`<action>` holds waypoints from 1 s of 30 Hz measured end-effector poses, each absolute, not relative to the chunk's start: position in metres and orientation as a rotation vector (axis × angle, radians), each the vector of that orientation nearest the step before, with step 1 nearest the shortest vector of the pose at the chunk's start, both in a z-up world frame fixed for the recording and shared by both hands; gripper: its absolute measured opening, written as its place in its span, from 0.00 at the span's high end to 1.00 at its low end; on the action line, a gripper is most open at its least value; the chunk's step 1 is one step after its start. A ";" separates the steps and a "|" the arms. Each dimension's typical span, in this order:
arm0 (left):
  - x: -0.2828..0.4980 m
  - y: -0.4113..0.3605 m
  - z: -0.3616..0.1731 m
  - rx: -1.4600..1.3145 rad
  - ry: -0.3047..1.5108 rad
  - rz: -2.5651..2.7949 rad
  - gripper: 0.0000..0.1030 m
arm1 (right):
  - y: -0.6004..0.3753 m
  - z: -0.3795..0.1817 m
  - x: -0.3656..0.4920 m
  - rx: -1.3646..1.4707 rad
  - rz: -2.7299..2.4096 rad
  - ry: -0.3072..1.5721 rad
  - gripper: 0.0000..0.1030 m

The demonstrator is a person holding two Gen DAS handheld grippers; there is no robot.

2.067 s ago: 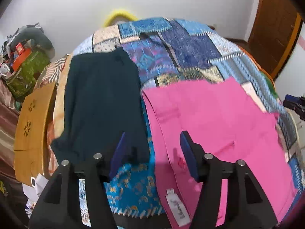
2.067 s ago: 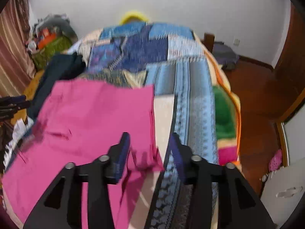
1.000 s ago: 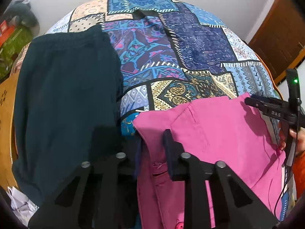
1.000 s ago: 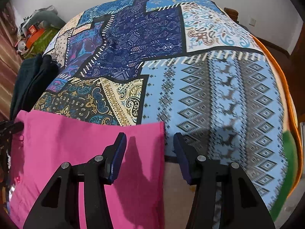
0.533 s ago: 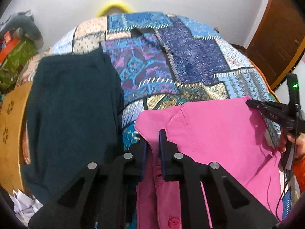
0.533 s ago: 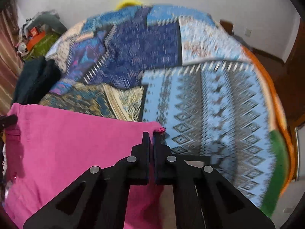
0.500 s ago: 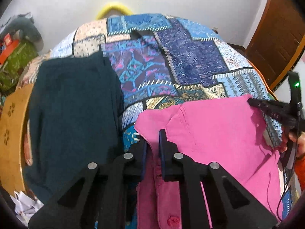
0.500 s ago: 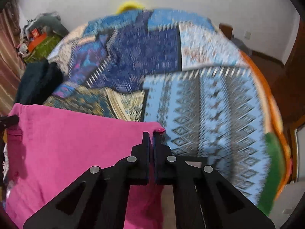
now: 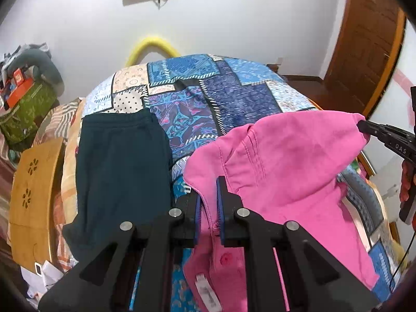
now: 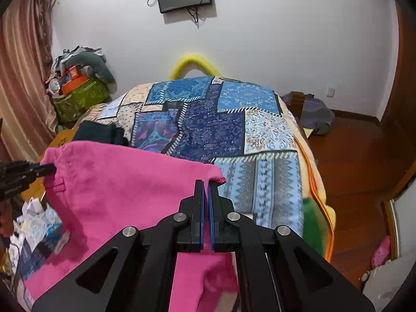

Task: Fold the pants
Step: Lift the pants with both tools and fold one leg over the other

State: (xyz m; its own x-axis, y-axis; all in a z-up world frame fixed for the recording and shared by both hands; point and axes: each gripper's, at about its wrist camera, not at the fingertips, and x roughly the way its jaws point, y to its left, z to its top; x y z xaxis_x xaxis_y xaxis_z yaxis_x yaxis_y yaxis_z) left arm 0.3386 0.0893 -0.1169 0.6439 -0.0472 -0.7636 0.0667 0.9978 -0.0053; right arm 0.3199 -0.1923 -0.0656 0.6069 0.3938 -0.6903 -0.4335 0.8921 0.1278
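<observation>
The pants (image 9: 286, 166) are bright pink, with a white label (image 9: 208, 292) at their 7 o'clock edge. The second garment (image 9: 119, 171) at 9 o'clock is dark teal. The bedspread (image 10: 221, 124) is a patchwork of blue, navy, purple and cream ornamental prints. Both claws are black with blue pads (image 10: 211, 208). The wall (image 10: 273, 39) is white.

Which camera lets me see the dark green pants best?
The left wrist view. There the dark green pants lie spread flat on the bed, nearly whole, with the waistband showing, beside the pink pants. The right wrist view shows only a small dark bunch behind the pink pants.
</observation>
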 end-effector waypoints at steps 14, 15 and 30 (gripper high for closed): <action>0.229 0.067 -0.118 0.081 0.832 -0.119 0.88 | -0.215 -0.081 0.209 -0.018 0.494 0.799 0.98; 0.222 0.067 -0.121 0.086 0.838 -0.122 0.88 | -0.216 -0.083 0.202 -0.016 0.495 0.803 0.98; 0.145 0.062 -0.195 0.138 1.007 -0.113 0.83 | -0.226 -0.150 0.125 -0.040 0.445 0.925 0.94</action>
State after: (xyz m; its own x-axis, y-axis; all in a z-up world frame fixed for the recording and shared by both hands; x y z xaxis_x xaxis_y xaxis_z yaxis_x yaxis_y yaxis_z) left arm 0.1450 0.0622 -0.1946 0.5295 -0.0307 -0.8477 0.1582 0.9854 0.0631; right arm 0.1246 -0.2260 -0.1499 0.5177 0.3539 -0.7789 -0.3875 0.9087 0.1553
